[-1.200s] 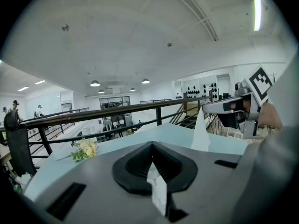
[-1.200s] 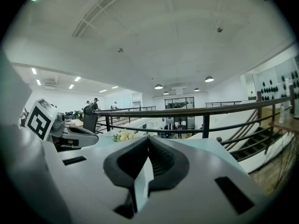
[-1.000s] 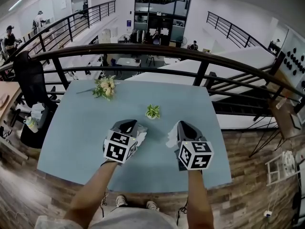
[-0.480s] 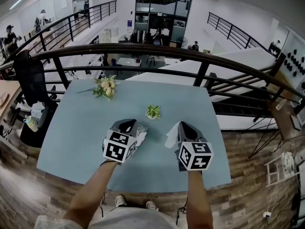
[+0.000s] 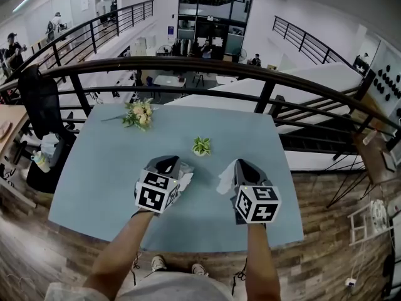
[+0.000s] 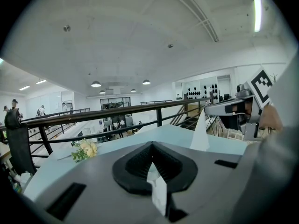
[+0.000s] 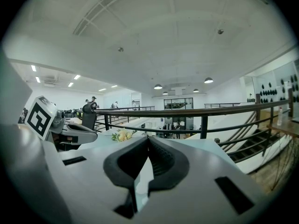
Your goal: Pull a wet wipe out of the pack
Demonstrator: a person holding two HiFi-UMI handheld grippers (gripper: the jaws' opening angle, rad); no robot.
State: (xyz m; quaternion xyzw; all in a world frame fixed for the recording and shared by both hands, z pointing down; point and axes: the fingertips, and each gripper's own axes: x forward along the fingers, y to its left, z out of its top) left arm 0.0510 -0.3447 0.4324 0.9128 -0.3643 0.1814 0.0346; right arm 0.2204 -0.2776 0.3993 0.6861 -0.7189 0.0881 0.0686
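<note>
Right fingers [image 7: 168, 164] pinch wet wipe [image 7: 144, 177] | left fingers [image 6: 136, 167]: unclear white scrap [image 6: 159, 190]

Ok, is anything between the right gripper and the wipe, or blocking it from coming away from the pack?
Nothing visible. The right gripper is already shut on the wipe; the left gripper pinches a white piece, seemingly the pack. Only air lies between them.

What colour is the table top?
The table is light blue, best seen in the head view.
</note>
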